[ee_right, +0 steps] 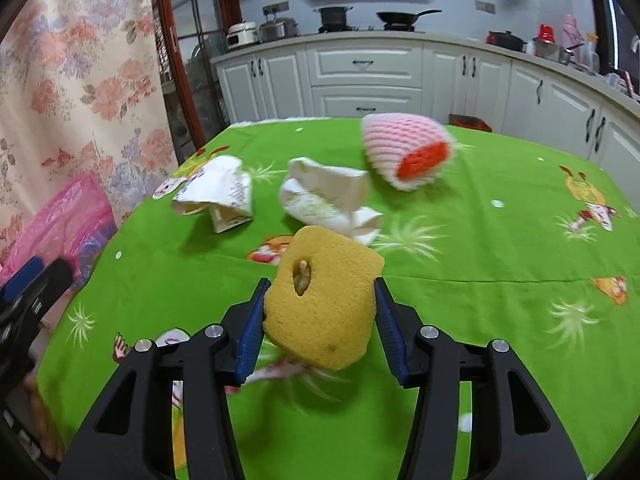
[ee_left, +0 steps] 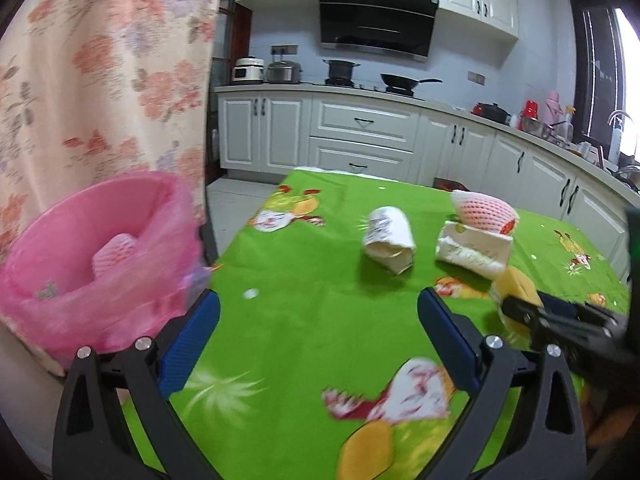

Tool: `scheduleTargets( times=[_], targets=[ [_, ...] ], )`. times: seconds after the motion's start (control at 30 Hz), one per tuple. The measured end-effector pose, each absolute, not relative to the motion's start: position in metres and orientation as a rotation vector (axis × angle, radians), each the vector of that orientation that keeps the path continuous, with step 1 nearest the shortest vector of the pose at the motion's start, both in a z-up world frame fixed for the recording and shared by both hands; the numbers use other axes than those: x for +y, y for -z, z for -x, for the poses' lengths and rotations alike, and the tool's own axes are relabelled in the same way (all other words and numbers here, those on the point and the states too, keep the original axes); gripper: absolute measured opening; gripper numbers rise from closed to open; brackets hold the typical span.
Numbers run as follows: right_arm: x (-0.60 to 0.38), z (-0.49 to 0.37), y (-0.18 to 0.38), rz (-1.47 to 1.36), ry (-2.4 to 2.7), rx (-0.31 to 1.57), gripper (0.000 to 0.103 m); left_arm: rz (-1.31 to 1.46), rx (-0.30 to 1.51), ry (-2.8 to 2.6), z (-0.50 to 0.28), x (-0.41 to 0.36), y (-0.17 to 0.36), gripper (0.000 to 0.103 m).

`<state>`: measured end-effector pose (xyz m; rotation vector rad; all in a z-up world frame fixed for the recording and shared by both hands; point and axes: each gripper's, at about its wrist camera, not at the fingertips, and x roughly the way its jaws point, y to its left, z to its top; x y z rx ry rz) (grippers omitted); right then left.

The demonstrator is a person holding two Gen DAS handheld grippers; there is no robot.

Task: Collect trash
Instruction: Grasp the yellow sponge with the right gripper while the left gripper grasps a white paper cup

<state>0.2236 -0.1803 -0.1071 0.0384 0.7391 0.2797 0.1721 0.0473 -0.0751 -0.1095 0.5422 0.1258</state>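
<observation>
Two grippers over a green tablecloth (ee_right: 460,248), right gripper (ee_right: 320,304) clamped on a yellow sponge (ee_right: 324,300), left gripper (ee_left: 320,344) spread wide, empty, pink bin (ee_left: 52,264) beside it.

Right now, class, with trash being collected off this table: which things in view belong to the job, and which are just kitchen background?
Belong to the job:
- yellow sponge, in the right gripper
- two crumpled papers
- pink foam net
- pink bin
- left gripper, open and empty

Background:
- frying pan
- pot
- curtain
</observation>
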Motion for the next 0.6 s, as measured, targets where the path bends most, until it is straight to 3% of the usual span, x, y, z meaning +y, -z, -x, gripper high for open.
scheduleTargets(
  times=[0.3, 0.6],
  targets=[
    [-0.21, -0.217, 0.105, -0.103, -0.257, 0.692, 0.049, 0.126, 0.59, -0.113, -0.246, 0.016, 0.076, 0.095],
    [-0.215, -0.214, 0.103, -0.125, -0.25, 0.663, 0.049, 0.126, 0.687, -0.124, -0.313, 0.002, 0.093, 0.081]
  ],
)
